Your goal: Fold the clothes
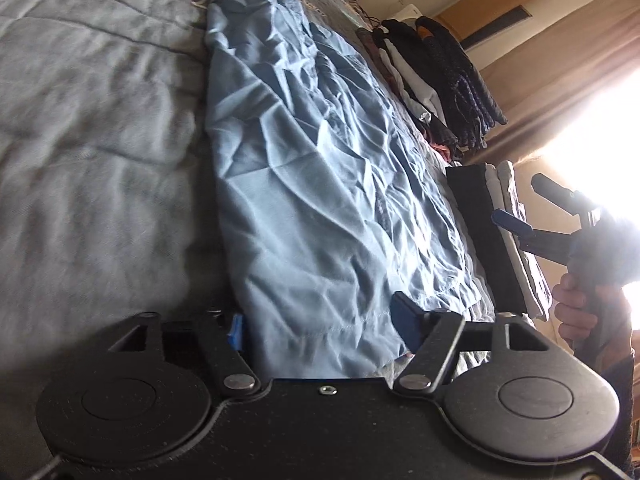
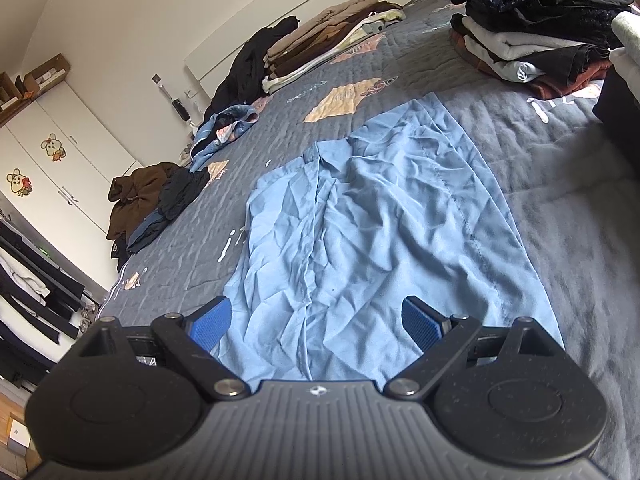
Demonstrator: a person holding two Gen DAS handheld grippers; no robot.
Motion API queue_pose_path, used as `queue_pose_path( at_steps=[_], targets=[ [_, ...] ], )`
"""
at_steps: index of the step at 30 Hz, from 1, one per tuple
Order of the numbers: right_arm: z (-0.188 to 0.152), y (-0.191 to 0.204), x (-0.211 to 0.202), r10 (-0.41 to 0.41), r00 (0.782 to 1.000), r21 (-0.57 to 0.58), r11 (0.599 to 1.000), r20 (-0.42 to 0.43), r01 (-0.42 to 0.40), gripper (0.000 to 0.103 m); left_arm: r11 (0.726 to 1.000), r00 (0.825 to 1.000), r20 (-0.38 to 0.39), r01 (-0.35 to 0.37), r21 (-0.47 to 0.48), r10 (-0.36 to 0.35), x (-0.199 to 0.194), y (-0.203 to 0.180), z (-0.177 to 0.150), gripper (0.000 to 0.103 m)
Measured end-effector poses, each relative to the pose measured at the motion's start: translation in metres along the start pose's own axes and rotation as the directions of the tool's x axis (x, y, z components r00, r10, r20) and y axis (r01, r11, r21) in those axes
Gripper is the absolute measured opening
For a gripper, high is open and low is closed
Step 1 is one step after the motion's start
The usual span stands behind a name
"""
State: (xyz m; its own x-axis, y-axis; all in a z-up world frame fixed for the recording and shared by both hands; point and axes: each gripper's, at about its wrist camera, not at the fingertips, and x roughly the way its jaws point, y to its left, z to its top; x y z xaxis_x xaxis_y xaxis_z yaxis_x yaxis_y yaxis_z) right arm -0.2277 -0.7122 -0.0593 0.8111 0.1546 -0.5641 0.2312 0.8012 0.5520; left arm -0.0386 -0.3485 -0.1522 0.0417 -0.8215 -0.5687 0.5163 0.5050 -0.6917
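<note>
Garment: blue shirt (image 2: pixel 360 216) lies spread and heavily creased on the grey quilted bedspread (image 2: pixel 560 208), lengthwise away from both cameras, its near hem just ahead of each claw.
Left gripper (image 1: pixel 320 324): jaws spread wide on either side of the shirt's near hem; the blue pads (image 1: pixel 404 322) close on nothing, though whether they touch the cloth cannot be told.
Right gripper (image 2: pixel 316 326): jaws spread wide above the near hem, blue ribbed pads (image 2: pixel 420 326) clasping nothing.
Left-wrist view only: the right gripper (image 1: pixel 520 216) seen from outside, raised at the far side of the shirt, with a hand (image 1: pixel 576 308) on its handle; a curtain (image 1: pixel 560 80) beside a bright window (image 1: pixel 600 160).
Right-wrist view only: a white wardrobe (image 2: pixel 60 152) with cartoon stickers; dark clothes on a rail (image 2: pixel 28 272); a brown and black heap (image 2: pixel 152 200) at the bed's left edge; a folded beige and brown pile (image 2: pixel 328 40) farther back.
Both views: a tall stack of folded dark and white garments (image 2: pixel 532 28) at the far right of the bed.
Room: white walls (image 2: pixel 160 8).
</note>
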Motion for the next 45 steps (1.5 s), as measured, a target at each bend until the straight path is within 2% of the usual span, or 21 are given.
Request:
queue_pose_path(
  at_steps=[3,5,6,7,8,10,15,16,18,20,21,22,24,26,27,32,35,45],
  targets=[
    [0.000,0.000,0.003,-0.001,1.000,-0.003,1.000,-0.005,0.001,0.092,0.999,1.000,0.005,-0.023,0.031,0.023,0.004,-0.004,0.000,0.075],
    [0.001,0.000,0.004,-0.002,1.000,-0.005,1.000,-0.008,0.002,0.092,0.998,0.999,0.009,-0.051,0.048,0.051,0.006,-0.007,-0.001,0.069],
    [0.001,-0.001,0.004,-0.003,1.000,-0.005,1.000,-0.009,0.003,0.092,0.996,0.997,0.013,-0.080,0.048,0.080,0.005,-0.007,-0.001,0.051],
    [0.001,-0.001,0.004,-0.004,1.000,-0.004,1.000,-0.009,0.004,0.092,0.994,0.994,0.010,-0.105,0.032,0.104,0.005,-0.005,0.000,0.021],
    [0.001,-0.001,0.004,-0.004,1.000,-0.002,1.000,-0.009,0.004,0.092,0.995,0.995,-0.001,-0.101,-0.006,0.101,0.004,0.000,0.001,0.010],
    [0.001,-0.002,0.003,-0.005,1.000,-0.002,1.000,-0.007,0.005,0.092,0.997,0.999,-0.014,-0.049,-0.061,0.048,0.000,0.008,0.002,0.003],
    [0.001,-0.001,0.002,-0.001,1.000,-0.005,1.000,-0.004,0.001,0.092,0.999,0.999,0.009,0.049,-0.015,-0.049,-0.014,-0.010,0.000,0.002],
    [0.002,-0.001,0.002,-0.001,1.000,-0.003,1.000,-0.003,0.001,0.092,0.998,0.998,0.016,0.058,-0.018,-0.058,-0.016,-0.012,0.000,0.003],
    [0.002,-0.001,0.002,0.000,1.000,0.002,1.000,-0.002,0.000,0.092,0.999,1.000,0.007,0.026,-0.030,-0.026,-0.012,-0.010,-0.001,0.004],
    [0.002,0.000,0.002,0.004,1.000,0.000,1.000,-0.002,-0.004,0.092,0.999,1.000,-0.029,-0.006,-0.053,0.005,-0.004,-0.002,-0.003,0.016],
    [0.002,0.000,0.002,0.006,1.000,-0.001,1.000,-0.002,-0.006,0.092,0.998,0.999,-0.046,-0.008,-0.067,0.005,0.001,0.002,-0.004,0.030],
    [0.002,0.001,0.001,0.008,1.000,-0.004,1.000,-0.002,-0.008,0.092,0.997,0.999,-0.048,0.006,-0.074,-0.010,0.004,0.004,-0.006,0.033],
    [0.001,0.002,0.000,0.009,1.000,-0.011,1.000,-0.002,-0.009,0.092,0.998,0.999,-0.037,0.017,-0.060,-0.019,0.007,0.001,-0.009,0.031],
    [0.001,0.000,-0.001,0.005,1.000,-0.011,1.000,0.000,-0.005,0.092,0.999,0.999,-0.034,0.022,-0.042,-0.024,0.009,-0.002,-0.010,0.009],
    [0.001,-0.001,-0.001,0.002,1.000,-0.007,1.000,0.001,-0.002,0.092,0.999,0.999,-0.040,0.024,-0.036,-0.026,0.010,-0.002,-0.010,0.005],
    [0.001,-0.002,0.002,0.006,1.000,-0.001,1.000,-0.010,-0.006,0.092,0.999,0.999,-0.018,0.036,0.008,-0.036,-0.002,-0.009,-0.006,0.003],
    [-0.003,0.005,0.008,0.027,0.998,-0.036,0.999,-0.056,-0.029,0.092,0.999,0.999,-0.017,0.029,0.029,-0.029,-0.013,-0.008,-0.003,0.003],
    [-0.016,0.032,0.024,0.020,0.988,-0.101,0.994,-0.153,-0.036,0.092,0.996,0.999,-0.026,-0.038,0.078,0.040,-0.049,-0.005,0.009,0.002]
  ],
)
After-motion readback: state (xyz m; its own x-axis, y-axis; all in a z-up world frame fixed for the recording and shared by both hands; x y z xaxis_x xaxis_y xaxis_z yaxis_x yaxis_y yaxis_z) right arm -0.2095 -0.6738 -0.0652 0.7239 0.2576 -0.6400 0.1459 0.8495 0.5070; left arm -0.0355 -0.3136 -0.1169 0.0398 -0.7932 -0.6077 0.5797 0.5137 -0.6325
